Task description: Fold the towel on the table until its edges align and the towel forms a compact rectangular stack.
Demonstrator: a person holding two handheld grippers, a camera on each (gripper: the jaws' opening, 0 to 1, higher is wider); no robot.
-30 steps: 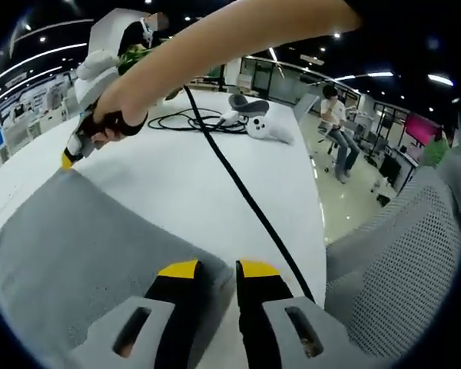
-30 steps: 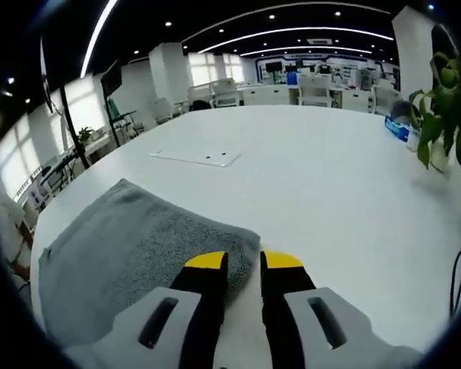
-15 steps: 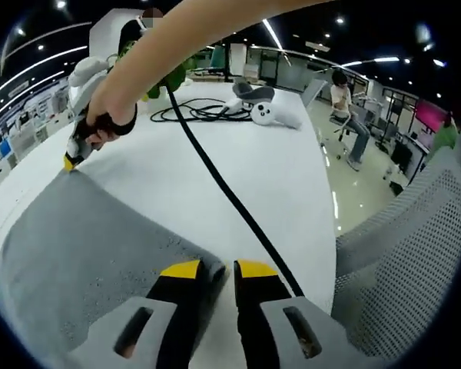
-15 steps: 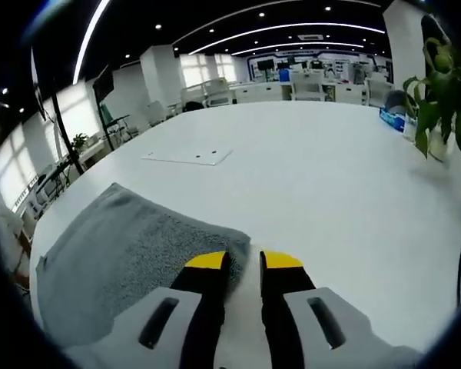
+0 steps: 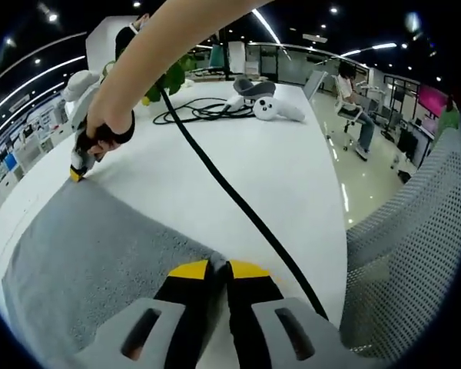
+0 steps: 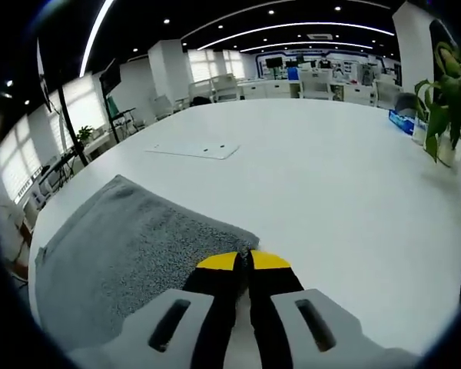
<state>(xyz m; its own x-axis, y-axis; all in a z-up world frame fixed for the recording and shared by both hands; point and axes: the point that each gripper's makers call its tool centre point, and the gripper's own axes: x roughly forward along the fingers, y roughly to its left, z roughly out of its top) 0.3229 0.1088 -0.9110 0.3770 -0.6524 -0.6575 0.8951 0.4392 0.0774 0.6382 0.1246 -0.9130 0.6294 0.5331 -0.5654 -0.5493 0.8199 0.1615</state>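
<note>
Towel (image 5: pixel 92 254) corner beneath left hand-held gripper (image 5: pixel 209 269) tips (pinch itself hidden), near edge cut off

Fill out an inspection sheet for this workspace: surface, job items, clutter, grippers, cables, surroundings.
Surface: white table, large and mostly bare.
Job's things: grey towel lies flat near the table edge, not yet folded.
Clutter: white flat panel beyond the towel; potted plant at the far side; white and grey devices by the coiled cable.
Grippers: left gripper has its jaws closed on a towel corner; right gripper has its jaws closed on another corner, and also appears held in a hand at the towel's far corner.
Cables: black cable runs across the table to a coil.
Surroundings: open office, mesh chair, seated person.
</note>
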